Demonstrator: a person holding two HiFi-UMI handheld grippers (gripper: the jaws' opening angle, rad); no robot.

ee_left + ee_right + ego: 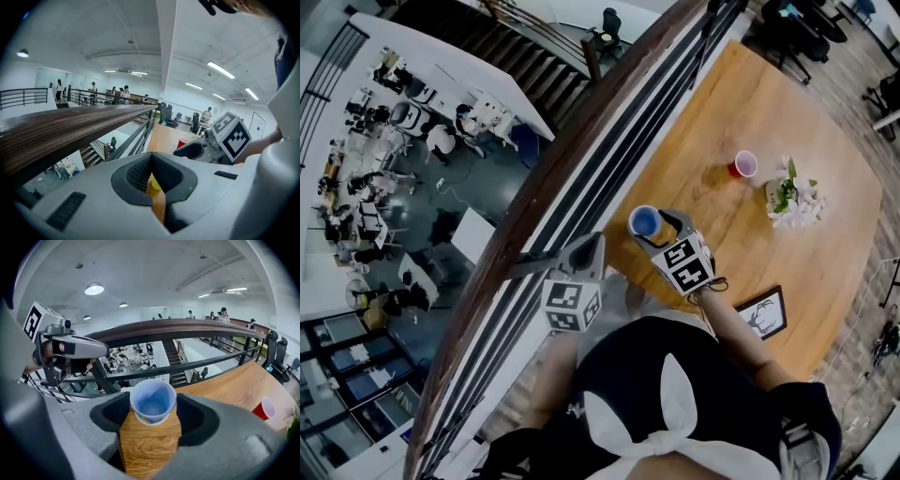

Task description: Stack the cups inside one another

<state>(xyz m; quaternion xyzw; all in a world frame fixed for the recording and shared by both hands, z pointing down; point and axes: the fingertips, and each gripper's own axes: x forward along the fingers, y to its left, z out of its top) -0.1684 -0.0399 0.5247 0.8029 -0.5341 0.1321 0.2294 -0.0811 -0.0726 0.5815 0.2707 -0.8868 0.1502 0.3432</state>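
A blue cup [644, 221] stands near the wooden table's [769, 103] left edge, close to the railing. My right gripper [658, 225] is shut on it; in the right gripper view both pads touch the blue cup's [153, 401] sides. A white rim with a bit of yellow shows just under the cup. A red cup [743, 165] stands alone further out on the table, also seen as the red cup [263, 408] at the right. My left gripper [592, 244] hovers beside the railing, jaws shut. A yellow sliver [154, 184] shows through the slit between them.
A dark wooden handrail [581, 122] with black bars runs along the table's left side, with a lower floor far beneath. A white vase of flowers [794, 199] and a framed picture [764, 314] lie on the table's right part.
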